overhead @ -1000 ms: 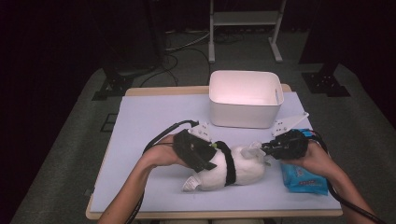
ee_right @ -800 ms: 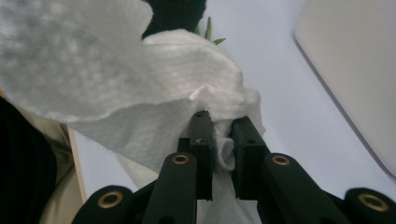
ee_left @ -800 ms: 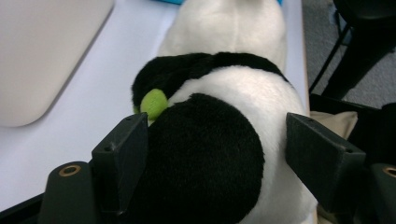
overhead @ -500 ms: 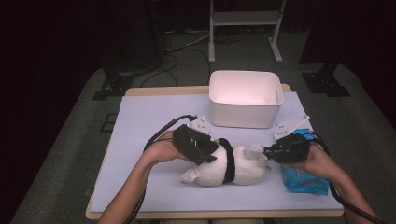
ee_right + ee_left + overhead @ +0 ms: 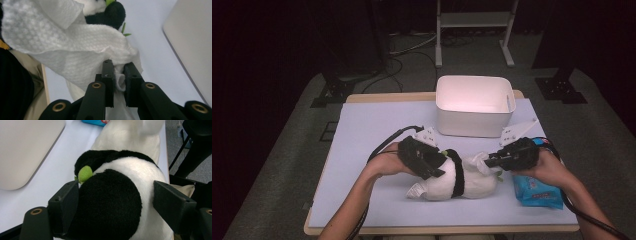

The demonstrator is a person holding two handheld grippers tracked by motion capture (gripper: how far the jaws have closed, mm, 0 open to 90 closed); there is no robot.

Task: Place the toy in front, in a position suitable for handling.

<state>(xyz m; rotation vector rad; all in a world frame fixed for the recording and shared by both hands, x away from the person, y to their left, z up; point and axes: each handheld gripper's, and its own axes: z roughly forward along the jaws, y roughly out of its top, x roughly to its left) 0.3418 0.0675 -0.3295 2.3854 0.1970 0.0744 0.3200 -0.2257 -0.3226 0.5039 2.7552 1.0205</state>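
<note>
A black-and-white plush panda toy (image 5: pixel 112 202) sits between the left gripper's (image 5: pixel 125 205) wide jaws; the right gripper's (image 5: pixel 119 72) narrow jaws pinch a white paper wipe (image 5: pixel 75 50).

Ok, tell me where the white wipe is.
High view, right of centre: the white wipe lies on the plush panda, pinched by the right gripper, near the blue packet.

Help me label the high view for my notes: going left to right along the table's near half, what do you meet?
Left gripper → panda plush toy → white wipe → right gripper → blue wipes pack.
</note>
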